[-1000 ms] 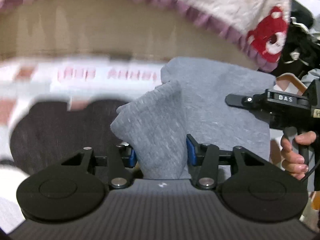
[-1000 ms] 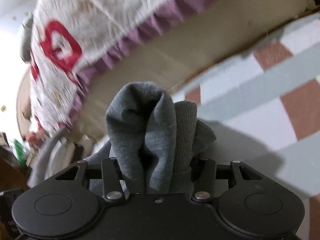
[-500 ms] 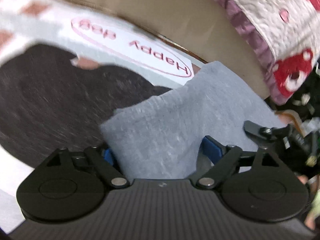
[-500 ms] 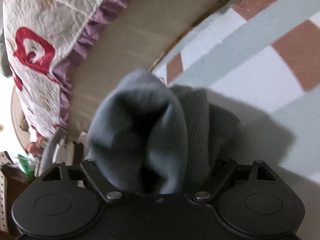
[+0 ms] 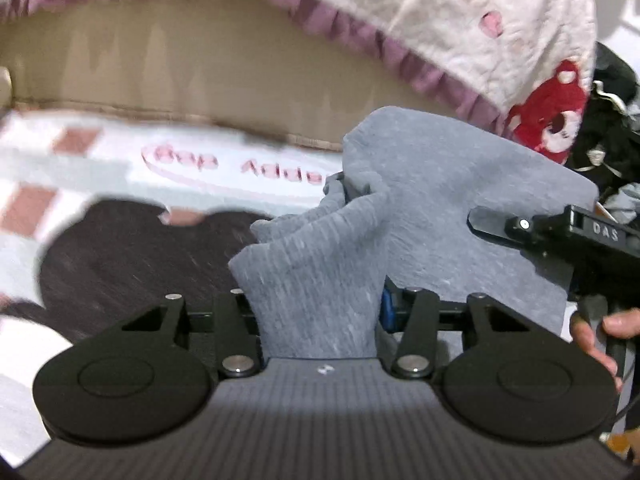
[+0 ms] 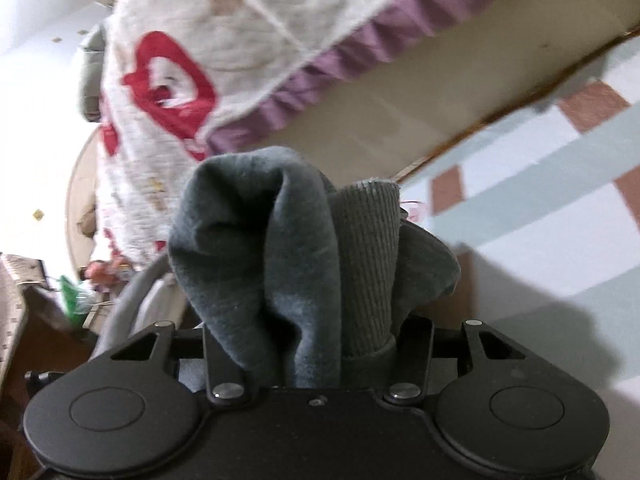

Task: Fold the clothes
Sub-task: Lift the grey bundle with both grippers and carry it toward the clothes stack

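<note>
Grey knit fabric is seen bunched between the jaws of the left gripper (image 5: 320, 308), which have just been closing and are now clenched on the ribbed hem of a grey sweatshirt (image 5: 440, 200). The rest of the garment is spread upward and to the right, lifted clear of the checked floor mat (image 5: 60, 168). A dark patch (image 5: 140, 260) is noted on the mat beneath. Through the right wrist camera, the right gripper (image 6: 316, 340) is found clamped on a thick gathered fold of the same sweatshirt, ribbed hem included; its jaws have likewise just been closing. A hand (image 5: 600, 332) is observed on that gripper's handle. Behind, a white quilt (image 6: 260, 40) with red motifs and a purple frill is draped over a beige bed base (image 5: 200, 72).
</note>
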`<state>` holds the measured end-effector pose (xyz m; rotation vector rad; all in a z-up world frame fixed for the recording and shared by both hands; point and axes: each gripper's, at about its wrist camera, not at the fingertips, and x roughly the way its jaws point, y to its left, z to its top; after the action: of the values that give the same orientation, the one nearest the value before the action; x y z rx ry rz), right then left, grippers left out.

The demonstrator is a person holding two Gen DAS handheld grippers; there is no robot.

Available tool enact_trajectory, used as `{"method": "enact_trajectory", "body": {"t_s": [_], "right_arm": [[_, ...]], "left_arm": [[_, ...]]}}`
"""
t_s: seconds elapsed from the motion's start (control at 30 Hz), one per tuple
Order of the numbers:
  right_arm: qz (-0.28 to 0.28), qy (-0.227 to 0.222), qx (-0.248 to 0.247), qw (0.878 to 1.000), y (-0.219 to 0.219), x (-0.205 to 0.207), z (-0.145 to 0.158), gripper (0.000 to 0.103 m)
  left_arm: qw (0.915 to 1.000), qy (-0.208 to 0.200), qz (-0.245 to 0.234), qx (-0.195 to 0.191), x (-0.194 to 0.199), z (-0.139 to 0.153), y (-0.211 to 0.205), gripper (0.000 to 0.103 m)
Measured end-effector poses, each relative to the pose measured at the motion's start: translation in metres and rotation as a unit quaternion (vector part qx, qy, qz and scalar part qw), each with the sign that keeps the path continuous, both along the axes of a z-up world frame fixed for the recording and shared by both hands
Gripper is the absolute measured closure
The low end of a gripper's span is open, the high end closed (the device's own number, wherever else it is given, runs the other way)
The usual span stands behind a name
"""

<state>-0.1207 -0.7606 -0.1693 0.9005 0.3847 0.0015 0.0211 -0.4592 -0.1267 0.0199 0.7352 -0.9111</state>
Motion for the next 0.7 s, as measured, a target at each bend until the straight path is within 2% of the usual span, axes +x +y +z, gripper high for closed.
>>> {"method": "enact_trajectory", "body": {"t_s": [0.1,0.2,0.27,0.33,0.37,0.47,0.63,0.7], "right_arm": [[0.019,-0.023,0.009,1.000,0.017,-0.004,0.015,0.048],[0.041,-0.035,0.009,0.998,0.038,-0.005,0.030,0.048],[0.055,-0.038,0.006,0.998,0.050,-0.004,0.038,0.048],[0.065,-0.038,0.002,0.997,0.062,-0.002,0.043,0.048],[0.074,-0.034,-0.001,0.997,0.070,0.002,0.049,0.048],[0.096,-0.030,-0.026,0.995,0.099,0.013,0.071,0.048],[0.121,-0.052,-0.073,0.989,0.144,0.030,0.126,0.048],[0.128,-0.065,-0.092,0.985,0.162,0.037,0.159,0.048]], "left_arm": [[0.9997,-0.025,-0.001,-0.007,-0.017,0.022,0.024,0.057],[0.9994,-0.027,-0.005,-0.021,-0.024,0.034,0.058,0.057],[0.9986,-0.015,-0.015,-0.049,-0.018,0.037,0.081,0.057],[0.9970,0.030,0.003,-0.072,-0.006,0.038,0.102,0.057],[0.9965,0.036,0.007,-0.075,-0.005,0.042,0.111,0.057],[0.9970,-0.003,0.013,-0.076,-0.012,0.057,0.132,0.057],[0.9907,-0.003,0.041,-0.130,-0.004,0.098,0.184,0.057],[0.9877,-0.024,0.047,-0.147,0.001,0.127,0.203,0.057]]}}
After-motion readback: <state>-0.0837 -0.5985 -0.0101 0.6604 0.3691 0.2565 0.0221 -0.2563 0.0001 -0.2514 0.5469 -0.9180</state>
